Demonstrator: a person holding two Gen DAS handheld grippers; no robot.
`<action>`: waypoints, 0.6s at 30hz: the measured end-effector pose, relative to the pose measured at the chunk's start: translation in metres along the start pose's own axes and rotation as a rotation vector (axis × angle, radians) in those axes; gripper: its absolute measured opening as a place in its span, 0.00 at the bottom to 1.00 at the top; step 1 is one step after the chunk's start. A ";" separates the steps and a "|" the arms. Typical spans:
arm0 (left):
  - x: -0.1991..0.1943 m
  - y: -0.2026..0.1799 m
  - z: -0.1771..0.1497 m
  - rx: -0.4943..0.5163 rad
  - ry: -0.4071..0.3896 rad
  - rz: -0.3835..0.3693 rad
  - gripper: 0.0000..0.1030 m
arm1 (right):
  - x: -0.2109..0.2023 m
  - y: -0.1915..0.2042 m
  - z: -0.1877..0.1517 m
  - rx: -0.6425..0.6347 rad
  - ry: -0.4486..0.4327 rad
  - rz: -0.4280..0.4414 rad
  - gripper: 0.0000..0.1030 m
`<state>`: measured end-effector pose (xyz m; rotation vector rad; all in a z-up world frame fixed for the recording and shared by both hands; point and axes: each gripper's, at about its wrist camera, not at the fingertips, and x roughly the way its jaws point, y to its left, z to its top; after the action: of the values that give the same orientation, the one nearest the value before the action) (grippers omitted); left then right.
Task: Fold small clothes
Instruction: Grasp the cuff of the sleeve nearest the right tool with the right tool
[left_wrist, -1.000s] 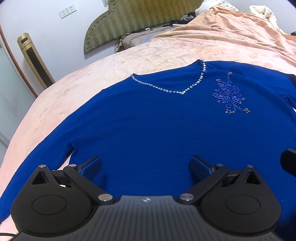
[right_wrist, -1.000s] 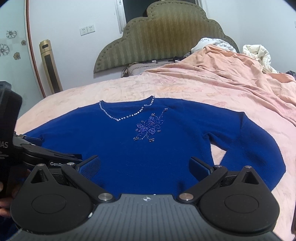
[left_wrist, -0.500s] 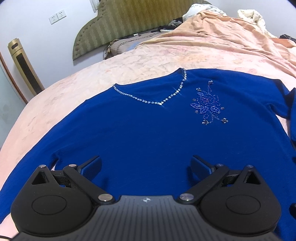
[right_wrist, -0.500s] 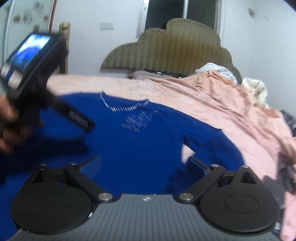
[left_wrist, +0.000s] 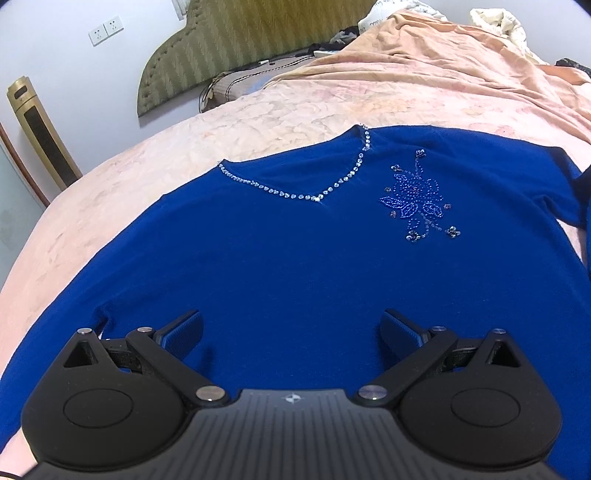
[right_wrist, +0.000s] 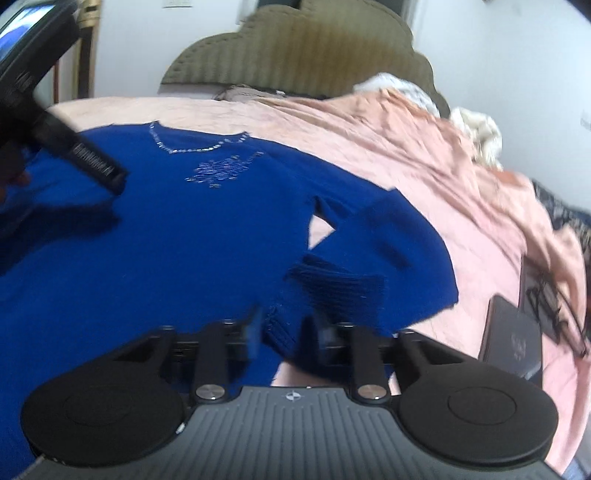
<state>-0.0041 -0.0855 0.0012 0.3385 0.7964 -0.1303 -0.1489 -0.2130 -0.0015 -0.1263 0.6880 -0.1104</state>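
Blue sweater (left_wrist: 280, 266) spread flat, face up, on the pink bedspread (left_wrist: 258, 110), filling the centre of both views, neckline toward the headboard (right_wrist: 295, 48) at the top; a layout suited to folding sleeves inward first. Left tongs (left_wrist: 291, 328) at lower centre of the left wrist view, spread wide and empty above the lower body of the garment, probably waiting to pin or take a hem. Right tongs (right_wrist: 282, 332) at lower centre of the right wrist view, closing, with the ribbed cuff (right_wrist: 343, 288) of the right sleeve bunched between the pads; contact blurred, firm grasp not confirmed. Sleeve already bent back toward the hem, hence a cuff pickup for drawing across the body, by judgement. Dark flat case (right_wrist: 513, 339) at the lower right on the bed, well apart.
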 end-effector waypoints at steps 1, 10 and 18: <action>0.001 0.002 0.000 -0.003 0.002 0.000 1.00 | 0.000 -0.005 0.001 0.018 0.004 0.006 0.13; 0.004 0.025 0.001 -0.060 0.013 0.002 1.00 | -0.021 -0.120 0.060 0.288 -0.191 0.019 0.08; 0.013 0.046 0.001 -0.112 0.036 0.043 1.00 | -0.030 -0.250 0.135 0.340 -0.397 -0.310 0.08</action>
<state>0.0163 -0.0419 0.0040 0.2525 0.8282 -0.0395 -0.1010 -0.4450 0.1584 0.0733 0.2424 -0.4847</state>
